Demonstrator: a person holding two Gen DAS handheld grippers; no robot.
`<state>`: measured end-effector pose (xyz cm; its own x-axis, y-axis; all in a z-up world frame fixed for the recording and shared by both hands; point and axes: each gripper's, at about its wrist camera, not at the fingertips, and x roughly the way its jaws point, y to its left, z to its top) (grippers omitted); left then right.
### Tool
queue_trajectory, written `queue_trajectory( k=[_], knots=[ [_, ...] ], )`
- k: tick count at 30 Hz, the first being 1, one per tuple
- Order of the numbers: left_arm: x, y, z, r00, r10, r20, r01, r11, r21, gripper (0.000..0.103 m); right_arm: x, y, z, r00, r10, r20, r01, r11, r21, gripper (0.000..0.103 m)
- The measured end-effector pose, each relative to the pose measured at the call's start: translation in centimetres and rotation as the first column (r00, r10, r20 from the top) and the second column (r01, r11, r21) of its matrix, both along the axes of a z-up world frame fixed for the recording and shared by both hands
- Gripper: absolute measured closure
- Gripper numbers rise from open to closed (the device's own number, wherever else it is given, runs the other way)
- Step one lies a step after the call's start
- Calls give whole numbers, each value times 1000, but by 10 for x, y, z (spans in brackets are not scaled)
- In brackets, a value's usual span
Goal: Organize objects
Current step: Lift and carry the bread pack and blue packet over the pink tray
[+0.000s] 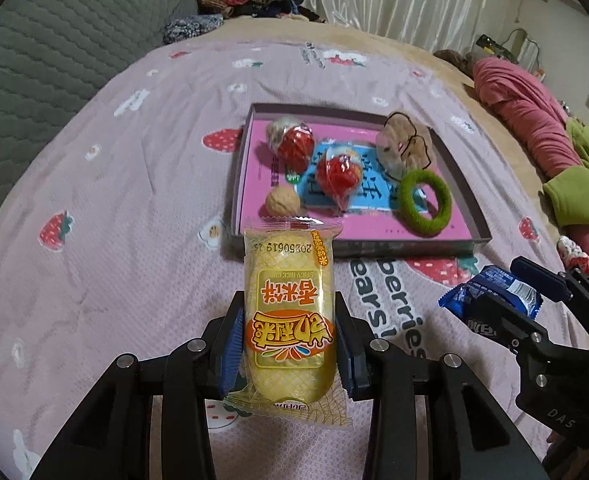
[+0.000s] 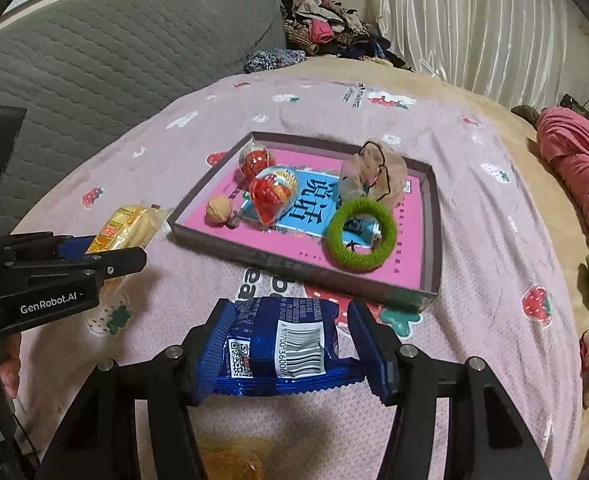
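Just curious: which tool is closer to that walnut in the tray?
Left. The left tool, gripping the yellow snack, is just before the walnut; the right tool, holding the blue packet, sits farther right.

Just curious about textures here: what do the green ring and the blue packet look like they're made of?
The green ring looks like fuzzy fabric, perhaps terry cloth: matte, nubby pile, no shine. The blue packet looks like glossy plastic or foil film: bright reflections, sharp creases, crimped zigzag seam.

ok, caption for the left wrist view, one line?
Left hand-held gripper holding a yellow snack pack before the tray on the bed.
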<state>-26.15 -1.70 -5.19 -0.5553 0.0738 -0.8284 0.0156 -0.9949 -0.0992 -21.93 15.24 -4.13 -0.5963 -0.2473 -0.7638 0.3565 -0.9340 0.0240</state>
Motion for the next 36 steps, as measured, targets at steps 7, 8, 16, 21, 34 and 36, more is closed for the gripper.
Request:
queue_trajectory(
  k=[7, 8, 16, 21, 34, 36],
  knots=[
    [0, -1, 19, 999, -3, -33, 2, 1000, -17, 63, 2, 0, 25, 999, 3, -49, -3, 1000, 2, 44],
    [0, -1, 22, 999, -4, -37, 3, 1000, -20, 62, 1, -1, 30, 998, 3, -57, -3, 1000, 3, 44],
    [-6, 0, 54, 996, -15, -83, 11, 999, -44, 63, -5, -5, 71, 992, 13, -123, -11, 1000, 24, 44],
    [-11, 4, 80, 993, -24, -116, 16, 998, -67, 62, -8, -10, 101, 986, 21, -165, -16, 999, 32, 44],
    [-27, 17, 154, 976, -60, -210, 31, 990, -135, 63, -23, -9, 162, 966, 15, -257, -3, 999, 45, 44],
    [-32, 17, 161, 973, -62, -223, 31, 990, -141, 63, -28, -9, 168, 964, 15, -266, -3, 999, 46, 44]
  ],
)
